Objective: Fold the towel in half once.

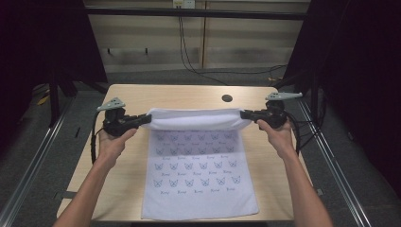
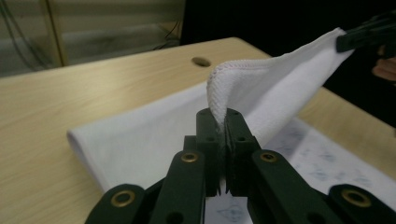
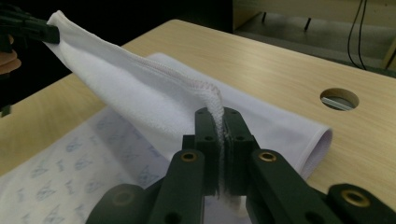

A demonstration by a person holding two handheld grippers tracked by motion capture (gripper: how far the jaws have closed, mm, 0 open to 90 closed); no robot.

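We hold the left gripper (image 1: 144,119) at nine o'clock, its jaws clamped on the far left corner of the towel (image 1: 198,184), so the hem stands up between the pads rather than slipping. The towel lies printed side up on the table (image 1: 127,99), its far edge lifted off the wood and doubled back toward us (the start of a fold, we judge). At three o'clock the right gripper (image 1: 246,114) pinches the far right corner just as tightly, keeping the raised edge taut and level between both hands.
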